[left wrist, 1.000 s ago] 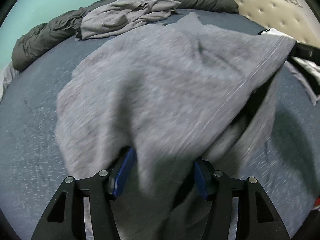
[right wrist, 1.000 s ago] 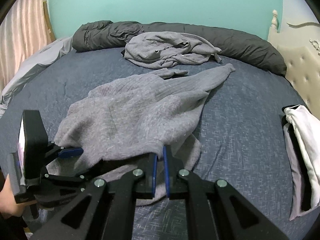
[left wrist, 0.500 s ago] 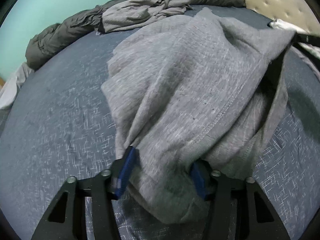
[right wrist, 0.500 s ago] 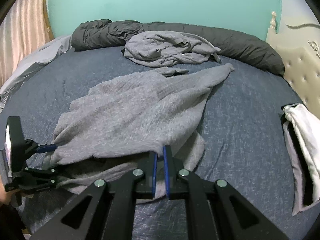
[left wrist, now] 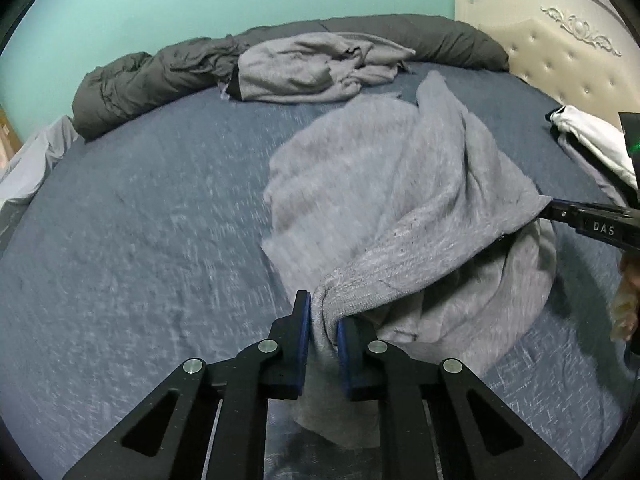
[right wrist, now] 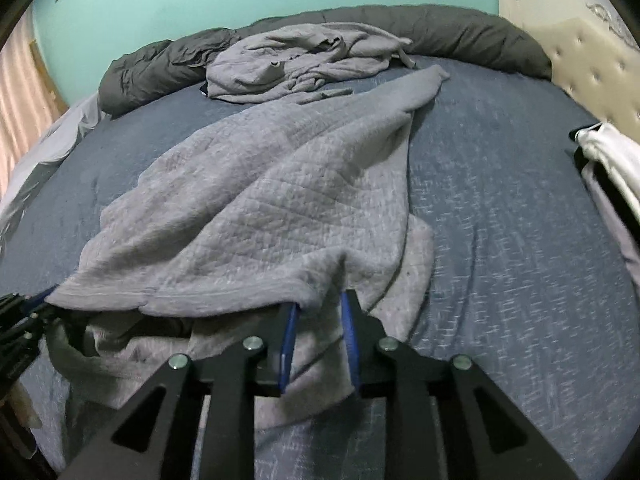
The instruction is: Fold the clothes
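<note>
A grey knit sweater (left wrist: pixel 400 184) lies spread on the blue bed sheet (left wrist: pixel 140 220), its near hem raised between my two grippers. My left gripper (left wrist: pixel 324 320) is closing, and its blue pads pinch a bunched fold of the hem. At the right edge of the left wrist view, my right gripper (left wrist: pixel 554 204) meets the hem's other corner. In the right wrist view the sweater (right wrist: pixel 260 208) fans away from my right gripper (right wrist: pixel 320 312). Its jaws are opening, with a gap between the pads and cloth hanging loose in it. My left gripper (right wrist: pixel 42 298) shows at the far left edge.
A second crumpled grey garment (left wrist: pixel 320 68) rests against a dark grey rolled duvet (left wrist: pixel 140 84) at the far side. White and black folded clothes (left wrist: pixel 592 140) lie at the right by the cream tufted headboard (left wrist: pixel 560 52). A hand (left wrist: pixel 626 304) shows at the right edge.
My left gripper's jaws have come together on the hem and it has drawn back and up. My right gripper has dropped lower and its pads have parted.
</note>
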`<move>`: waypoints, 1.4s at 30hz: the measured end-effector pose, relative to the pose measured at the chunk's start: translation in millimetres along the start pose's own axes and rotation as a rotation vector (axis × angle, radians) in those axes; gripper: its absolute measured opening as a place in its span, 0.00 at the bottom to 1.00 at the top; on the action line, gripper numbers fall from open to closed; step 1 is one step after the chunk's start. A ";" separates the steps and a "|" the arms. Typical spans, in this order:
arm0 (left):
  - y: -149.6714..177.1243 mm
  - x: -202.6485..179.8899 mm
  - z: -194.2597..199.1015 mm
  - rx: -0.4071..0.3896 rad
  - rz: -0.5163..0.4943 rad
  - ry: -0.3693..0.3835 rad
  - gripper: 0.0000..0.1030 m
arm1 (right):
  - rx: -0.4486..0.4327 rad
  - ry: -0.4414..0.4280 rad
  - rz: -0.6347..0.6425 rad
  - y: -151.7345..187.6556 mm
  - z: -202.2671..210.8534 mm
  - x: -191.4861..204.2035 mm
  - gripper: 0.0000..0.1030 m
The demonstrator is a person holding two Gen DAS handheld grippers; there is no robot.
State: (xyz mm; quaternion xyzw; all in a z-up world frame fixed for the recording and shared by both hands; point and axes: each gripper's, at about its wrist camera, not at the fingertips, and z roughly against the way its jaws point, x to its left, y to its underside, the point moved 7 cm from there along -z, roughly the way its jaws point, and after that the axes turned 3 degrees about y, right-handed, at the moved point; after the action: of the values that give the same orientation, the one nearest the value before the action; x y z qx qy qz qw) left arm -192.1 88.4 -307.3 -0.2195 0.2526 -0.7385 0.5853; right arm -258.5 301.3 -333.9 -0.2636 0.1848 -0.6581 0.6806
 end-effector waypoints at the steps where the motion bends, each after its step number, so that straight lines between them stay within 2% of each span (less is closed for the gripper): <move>1: -4.1 2.5 3.0 -0.008 -0.004 0.002 0.12 | 0.000 -0.011 -0.009 -1.9 -0.9 0.6 0.15; 2: -9.6 3.8 9.1 -0.021 -0.009 0.002 0.12 | -0.017 -0.018 -0.007 -6.7 5.2 3.2 0.07; 5: -25.4 7.3 31.5 -0.060 -0.005 0.009 0.11 | -0.075 -0.027 0.042 -22.0 29.6 16.4 0.05; 7: -37.9 10.0 47.1 -0.081 0.003 0.016 0.11 | -0.131 -0.020 0.085 -37.1 56.9 25.5 0.05; 11: -77.3 11.0 100.4 -0.140 -0.012 0.030 0.11 | -0.223 -0.039 0.086 -71.8 119.5 34.0 0.04; 22: -218.0 19.8 304.5 -0.376 -0.098 -0.014 0.04 | -0.513 -0.001 0.151 -173.6 344.4 57.8 0.04; 27: -265.3 25.2 394.2 -0.461 -0.114 -0.026 0.04 | -0.634 0.001 0.167 -208.5 444.9 77.6 0.04; 32: -293.3 34.8 466.2 -0.524 -0.101 -0.023 0.04 | -0.715 -0.009 0.168 -230.8 524.8 97.7 0.04; 34: -297.2 36.1 482.7 -0.534 -0.094 -0.014 0.04 | -0.738 -0.019 0.168 -234.3 550.1 105.9 0.04; 38: -290.7 39.6 494.2 -0.522 -0.079 0.023 0.04 | -0.756 -0.039 0.181 -231.1 585.5 119.4 0.04; 41: -277.2 38.8 479.8 -0.491 -0.082 0.043 0.04 | -0.743 -0.061 0.186 -219.7 590.3 119.7 0.04; 42: -272.1 37.7 472.7 -0.476 -0.084 0.051 0.03 | -0.736 -0.068 0.184 -215.2 589.3 116.4 0.00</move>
State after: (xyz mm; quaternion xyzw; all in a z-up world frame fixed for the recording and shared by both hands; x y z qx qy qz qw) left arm -112.4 47.6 232.1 -0.3428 0.4248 -0.6873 0.4792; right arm -70.0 255.0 273.9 -0.4945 0.4091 -0.4747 0.6023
